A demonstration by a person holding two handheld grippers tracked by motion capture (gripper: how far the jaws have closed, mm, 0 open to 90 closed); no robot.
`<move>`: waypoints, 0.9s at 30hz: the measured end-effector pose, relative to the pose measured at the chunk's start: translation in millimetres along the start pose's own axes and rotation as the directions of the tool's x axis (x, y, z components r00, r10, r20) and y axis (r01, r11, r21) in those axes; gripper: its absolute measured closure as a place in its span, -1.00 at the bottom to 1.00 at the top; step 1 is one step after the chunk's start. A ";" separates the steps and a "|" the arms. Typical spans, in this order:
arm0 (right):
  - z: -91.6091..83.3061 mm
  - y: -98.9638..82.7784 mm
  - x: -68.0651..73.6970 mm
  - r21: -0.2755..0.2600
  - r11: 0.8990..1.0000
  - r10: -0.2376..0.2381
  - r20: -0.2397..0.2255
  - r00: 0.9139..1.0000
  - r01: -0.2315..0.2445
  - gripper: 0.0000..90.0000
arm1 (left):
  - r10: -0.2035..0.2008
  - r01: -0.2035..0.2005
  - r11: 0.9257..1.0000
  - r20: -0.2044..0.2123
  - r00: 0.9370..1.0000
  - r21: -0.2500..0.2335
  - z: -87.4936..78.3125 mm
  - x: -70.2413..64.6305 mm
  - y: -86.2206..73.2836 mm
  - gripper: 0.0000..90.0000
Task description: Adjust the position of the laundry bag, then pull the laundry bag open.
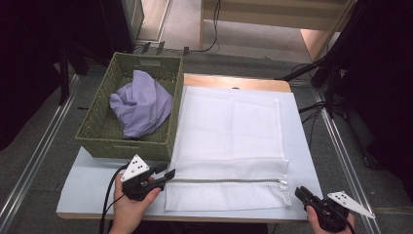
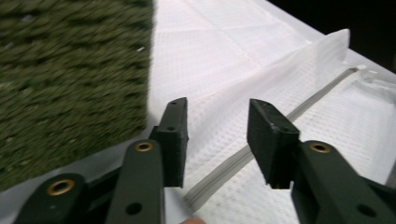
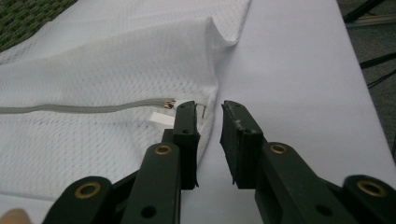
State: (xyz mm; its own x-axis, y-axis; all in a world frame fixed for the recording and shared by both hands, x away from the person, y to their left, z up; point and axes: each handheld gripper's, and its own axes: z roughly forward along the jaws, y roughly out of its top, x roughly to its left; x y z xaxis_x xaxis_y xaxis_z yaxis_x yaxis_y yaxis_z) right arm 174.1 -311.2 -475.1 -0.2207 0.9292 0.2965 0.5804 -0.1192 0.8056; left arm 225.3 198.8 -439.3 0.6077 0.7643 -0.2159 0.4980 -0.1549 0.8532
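Pale worktop (image 1: pixel 92 183) carries a white mesh bag (image 1: pixel 229 141), flat beside a green basket (image 1: pixel 97 131) (lilac cloth (image 1: pixel 141 105) inside). My left jaws (image 1: pixel 169 174) stand apart over its zip's (image 1: pixel 224 181) left end, gripping nothing. My right jaws (image 1: pixel 298 192) gape narrowly at the zip's right end, seemingly empty.

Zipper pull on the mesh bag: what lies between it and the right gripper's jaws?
Nothing. In the right gripper view the right gripper sits at the mesh bag edge beside the zipper pull, with bare table between its open jaws.
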 end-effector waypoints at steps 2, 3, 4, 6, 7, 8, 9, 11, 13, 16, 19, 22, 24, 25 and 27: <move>-1.6 -0.5 -2.5 -0.005 1.000 0.014 0.003 1.000 -0.014 0.76 | 0.012 -0.012 1.000 0.016 1.000 0.002 2.8 -6.4 1.4 0.49; -2.4 -0.7 -3.0 0.000 1.000 0.020 0.002 1.000 -0.020 0.79 | 0.027 -0.027 1.000 0.036 0.999 0.011 6.2 -12.0 1.7 0.61; -3.2 -0.7 -4.2 0.005 1.000 0.021 -0.001 1.000 -0.021 0.84 | 0.039 -0.040 0.999 0.047 0.998 0.016 9.9 -17.3 1.8 0.69; -2.6 -0.5 -6.2 0.007 0.999 0.033 -0.018 0.999 -0.033 0.86 | 0.055 -0.057 0.998 0.069 0.996 0.033 17.5 -27.3 1.8 0.83; -1.2 -0.8 -6.5 0.012 0.999 0.040 -0.028 0.999 -0.040 0.85 | 0.068 -0.072 0.996 0.086 0.994 0.046 24.0 -34.6 2.3 0.85; 2.6 -1.9 -6.3 0.021 0.999 0.047 -0.045 0.998 -0.046 0.80 | 0.074 -0.079 0.996 0.094 0.993 0.050 28.1 -38.8 2.7 0.85; 4.7 -2.6 -5.6 0.029 0.998 0.049 -0.049 0.998 -0.047 0.74 | 0.080 -0.086 0.995 0.110 0.991 0.055 35.5 -45.8 3.9 0.85; 9.9 -3.7 -3.7 0.033 0.998 0.048 -0.063 0.997 -0.046 0.58 | 0.086 -0.096 0.993 0.134 0.987 0.070 48.4 -57.0 6.9 0.82; 12.2 -3.5 -3.3 0.028 0.998 0.052 -0.053 0.997 -0.050 0.42 | 0.098 -0.110 0.991 0.155 0.983 0.076 60.5 -69.2 10.6 0.81; 14.5 -3.5 -5.3 0.019 0.998 0.062 -0.049 0.997 -0.062 0.25 | 0.113 -0.130 0.988 0.185 0.976 0.081 78.5 -86.7 16.1 0.77; 18.7 -4.3 -7.1 0.033 0.997 0.072 -0.052 0.996 -0.070 0.06 | 0.125 -0.147 0.985 0.214 0.969 0.088 95.3 -102.3 21.1 0.75; 23.1 -5.0 -7.0 0.032 0.997 0.071 -0.052 0.996 -0.070 -0.10 | 0.140 -0.167 0.982 0.244 0.960 0.093 110.4 -114.9 24.5 0.71; 26.2 -5.3 -4.4 0.038 0.998 0.058 -0.055 0.997 -0.056 -0.17 | 0.145 -0.175 0.980 0.257 0.956 0.099 120.2 -121.3 25.0 0.69; 27.1 -5.3 -3.2 0.038 0.998 0.055 -0.054 0.997 -0.053 -0.21 | 0.141 -0.173 0.979 0.260 0.955 0.106 124.4 -124.1 25.1 0.69; 29.9 -5.3 -0.2 0.045 0.998 0.045 -0.044 0.998 -0.043 -0.28 | 0.132 -0.169 0.979 0.275 0.952 0.115 133.5 -129.2 24.7 0.69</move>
State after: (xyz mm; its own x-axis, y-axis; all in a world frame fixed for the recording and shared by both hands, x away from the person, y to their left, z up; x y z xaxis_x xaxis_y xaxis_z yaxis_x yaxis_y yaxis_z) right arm 194.5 -300.3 -494.7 -0.2286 0.9067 0.3544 0.6237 -0.1431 0.7684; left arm 241.7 12.6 -453.7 0.8143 0.5357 -0.2234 0.4560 -0.3525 0.8172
